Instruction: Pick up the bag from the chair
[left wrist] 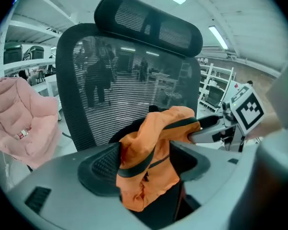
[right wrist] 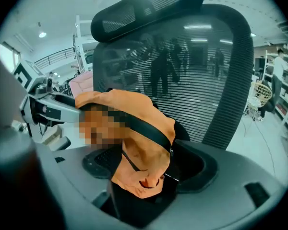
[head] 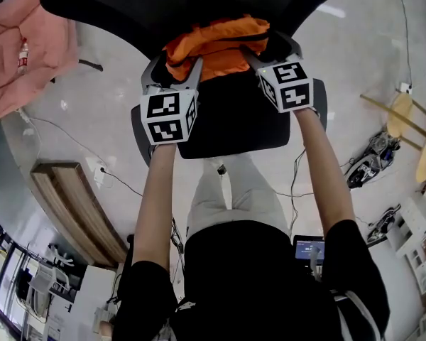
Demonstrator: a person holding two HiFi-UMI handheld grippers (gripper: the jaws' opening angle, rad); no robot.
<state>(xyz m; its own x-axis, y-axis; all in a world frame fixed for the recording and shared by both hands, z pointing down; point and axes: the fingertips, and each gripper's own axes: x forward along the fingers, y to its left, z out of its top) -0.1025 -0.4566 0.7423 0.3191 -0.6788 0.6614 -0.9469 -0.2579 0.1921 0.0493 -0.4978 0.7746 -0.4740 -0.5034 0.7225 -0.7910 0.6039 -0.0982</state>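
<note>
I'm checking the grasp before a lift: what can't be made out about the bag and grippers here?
- Right gripper view: a mosaic patch covers part of the orange bag.
- Head view: the left gripper and right gripper hide the bag's sides.
- Both gripper views: each gripper's own body hides where the bag meets the chair.

Head view count: 1 orange bag, 1 black mesh office chair. 2 tools: left tool at 11 o'clock, right tool at 1. 2 marker cubes, one per tool: left cube, right cube. 2 forearms: left forearm, right forearm. 1 pink padded cushion at 10. 1 lit screen at 5.
</note>
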